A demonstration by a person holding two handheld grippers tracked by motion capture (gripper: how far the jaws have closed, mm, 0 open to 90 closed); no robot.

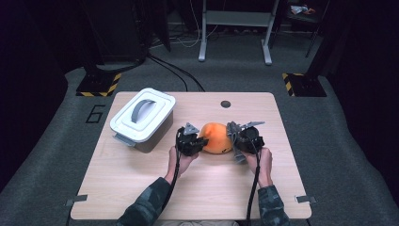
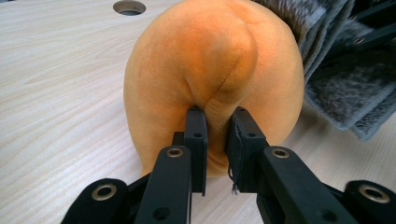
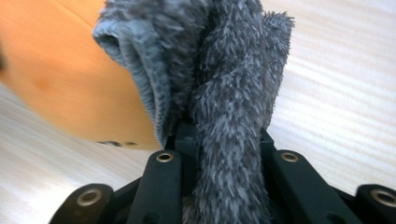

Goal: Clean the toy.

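The worktop is pale wood, with a round hole near its far edge. On its left part stands a grey box with a white lid, shut, its handle lying flat. The box stands well apart from the work in hand.

Near the middle lies an orange plush, soft and rounded, resting on the worktop between the two tools. The left tool meets it from the left side; in the left gripper view the jaws stand narrow and pinch a small fold of the orange fabric low on the plush. The right tool is closed on a grey cloth; in the right gripper view the fluffy cloth rises out from between the jaws and hangs against the plush on its right side.

By my judgement the step in hand is wiping the plush with the cloth while the left tool steadies it. To do it well, the left pinch should hold firm but take no more fabric, since the plush will give and roll if it is pushed sideways. The cloth should be drawn across the surface with light pressure toward the held side, so that the plush is pressed into the left grip rather than dragged out of it. The cloth is bunched thick in the jaws, so it may slip if pulled hard.
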